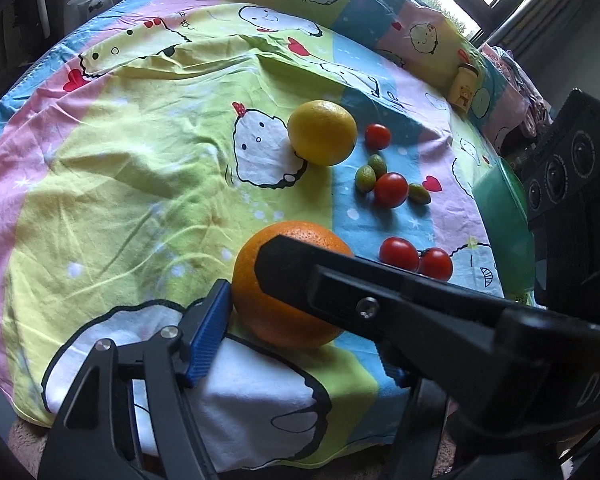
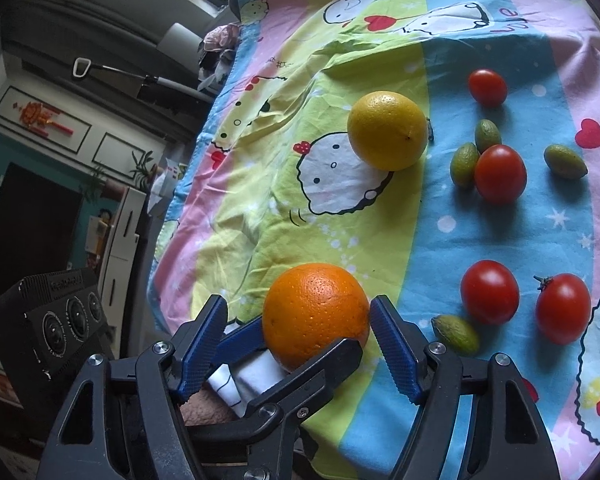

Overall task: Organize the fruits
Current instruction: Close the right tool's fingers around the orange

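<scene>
Left gripper clamps the orange. Right gripper stands wide around the orange, pads clear. Lemon lies beyond the orange.

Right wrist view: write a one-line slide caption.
Both grippers converge on the orange lying on a cartoon bedsheet, beside a lemon, cherry tomatoes and small green fruits.

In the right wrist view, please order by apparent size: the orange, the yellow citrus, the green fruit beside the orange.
1. orange, though it is nearest the camera
2. yellow citrus, possibly equal in truth
3. green fruit, clearly smallest
</scene>
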Tool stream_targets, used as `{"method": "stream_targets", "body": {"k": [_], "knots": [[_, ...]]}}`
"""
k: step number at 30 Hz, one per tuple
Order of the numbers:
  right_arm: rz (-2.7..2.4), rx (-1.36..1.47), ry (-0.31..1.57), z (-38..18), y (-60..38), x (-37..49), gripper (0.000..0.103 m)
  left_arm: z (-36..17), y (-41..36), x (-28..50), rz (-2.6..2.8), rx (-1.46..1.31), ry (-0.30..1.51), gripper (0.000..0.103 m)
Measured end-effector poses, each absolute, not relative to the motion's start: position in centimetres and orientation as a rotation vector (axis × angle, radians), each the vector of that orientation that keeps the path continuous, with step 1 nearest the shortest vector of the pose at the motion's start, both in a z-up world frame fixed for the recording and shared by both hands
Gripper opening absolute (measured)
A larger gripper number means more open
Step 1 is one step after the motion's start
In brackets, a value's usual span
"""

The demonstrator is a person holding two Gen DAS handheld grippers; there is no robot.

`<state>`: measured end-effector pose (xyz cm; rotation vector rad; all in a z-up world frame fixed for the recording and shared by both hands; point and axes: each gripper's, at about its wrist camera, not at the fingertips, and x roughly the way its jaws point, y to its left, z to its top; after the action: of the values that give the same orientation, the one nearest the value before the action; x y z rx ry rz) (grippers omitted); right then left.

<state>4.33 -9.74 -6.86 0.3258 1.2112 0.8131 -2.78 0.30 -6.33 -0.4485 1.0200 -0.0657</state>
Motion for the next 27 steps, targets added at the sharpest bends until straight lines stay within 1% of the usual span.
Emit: {"method": "stream_targets", "body": {"k": [27], "knots": [[0.784, 0.317, 1.263, -8.3, -9.8, 4.8, 0.075, -6.8, -0.8, -2.0, -0.035, -0.365, 1.037, 0.066]]}}
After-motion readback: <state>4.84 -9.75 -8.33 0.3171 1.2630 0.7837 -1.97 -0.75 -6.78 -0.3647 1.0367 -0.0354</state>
